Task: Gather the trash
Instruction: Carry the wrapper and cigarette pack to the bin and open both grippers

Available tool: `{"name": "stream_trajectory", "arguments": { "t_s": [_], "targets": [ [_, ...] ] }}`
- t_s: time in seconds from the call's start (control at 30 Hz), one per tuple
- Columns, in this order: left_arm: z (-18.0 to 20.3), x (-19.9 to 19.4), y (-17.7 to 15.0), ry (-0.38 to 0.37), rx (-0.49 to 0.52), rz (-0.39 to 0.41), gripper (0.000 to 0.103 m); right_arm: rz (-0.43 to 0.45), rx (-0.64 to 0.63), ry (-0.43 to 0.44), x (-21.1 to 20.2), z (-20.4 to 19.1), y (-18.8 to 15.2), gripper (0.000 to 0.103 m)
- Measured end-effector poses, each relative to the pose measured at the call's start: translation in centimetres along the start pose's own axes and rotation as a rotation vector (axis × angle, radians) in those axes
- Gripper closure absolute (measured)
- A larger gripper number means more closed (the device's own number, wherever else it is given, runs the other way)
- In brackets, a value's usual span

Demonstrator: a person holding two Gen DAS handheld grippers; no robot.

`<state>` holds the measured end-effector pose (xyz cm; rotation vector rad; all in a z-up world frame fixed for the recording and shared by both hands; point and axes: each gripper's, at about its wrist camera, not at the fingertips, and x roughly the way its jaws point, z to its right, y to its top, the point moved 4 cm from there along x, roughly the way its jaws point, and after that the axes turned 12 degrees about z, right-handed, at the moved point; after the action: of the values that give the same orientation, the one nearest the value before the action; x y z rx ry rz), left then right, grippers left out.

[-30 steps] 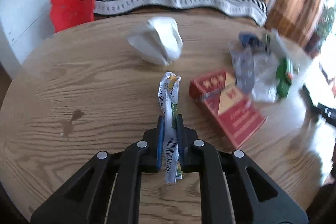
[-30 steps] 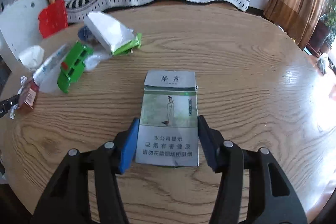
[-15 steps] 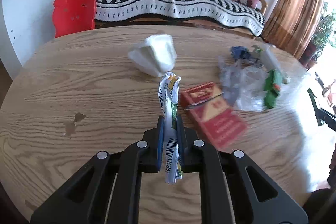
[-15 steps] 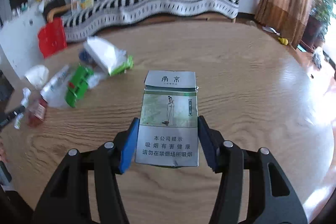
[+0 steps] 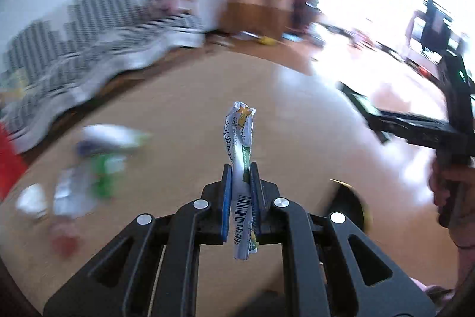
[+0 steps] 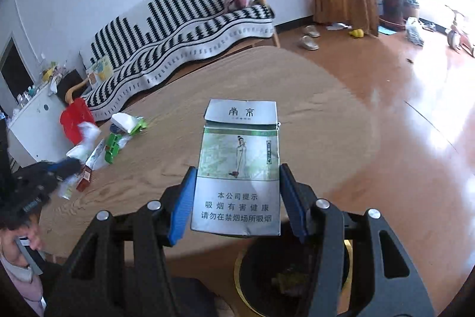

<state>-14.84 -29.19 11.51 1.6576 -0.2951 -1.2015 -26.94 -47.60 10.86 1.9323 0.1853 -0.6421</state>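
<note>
My left gripper (image 5: 240, 168) is shut on a crumpled white and green wrapper (image 5: 242, 144) that stands up between the pads. My right gripper (image 6: 237, 174) is shut on a flat grey-green cigarette pack (image 6: 239, 165), held above the near table edge. A dark bin with a gold rim (image 6: 297, 278) sits just below the pack; its edge also shows in the left wrist view (image 5: 353, 207). More trash lies on the round wooden table (image 6: 297, 97): a red cigarette pack (image 6: 84, 178), a green toy car (image 6: 112, 147), clear plastic (image 6: 96, 155) and tissue (image 6: 127, 122).
A striped sofa (image 6: 184, 31) stands behind the table, with a red stool (image 6: 74, 121) and a white cabinet (image 6: 32, 124) at the left. Open wooden floor (image 6: 415, 85) lies to the right. The other gripper shows at the right of the left wrist view (image 5: 430, 132).
Both grippers have lifted and swung right, toward the near table edge and the bin. The left view is blurred from the motion. Both still hold their items.
</note>
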Motion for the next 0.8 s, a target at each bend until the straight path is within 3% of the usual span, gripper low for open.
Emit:
{"name": "stream_trajectory", "arguments": {
  "t_s": [0.13, 0.33, 0.47, 0.57, 0.8],
  "targets": [
    [9.9, 5.9, -3.4, -0.174, 0.095, -0.193, 0.092, -0.036, 0.032, -0.064, -2.1, 5.3, -2.9, 0.048],
    [16.4, 13.7, -10.4, -0.296, 0.171, -0.492, 0.092, -0.225, 0.206, -0.102, 0.9, 12.1, -12.1, 0.048],
    [17.2, 15.9, -11.4, -0.289, 0.189, -0.534, 0.092, -0.316, 0.254, -0.113, 3.0, 14.0, -16.3, 0.048],
    [17.3, 17.6, -12.0, -0.285, 0.169, -0.582, 0.092, -0.349, 0.261, -0.115, 3.9, 14.1, -17.8, 0.048],
    [17.9, 18.3, -11.8, -0.299, 0.168, -0.579, 0.092, -0.417, 0.228, -0.112, 5.2, 13.7, -19.7, 0.048]
  ]
}}
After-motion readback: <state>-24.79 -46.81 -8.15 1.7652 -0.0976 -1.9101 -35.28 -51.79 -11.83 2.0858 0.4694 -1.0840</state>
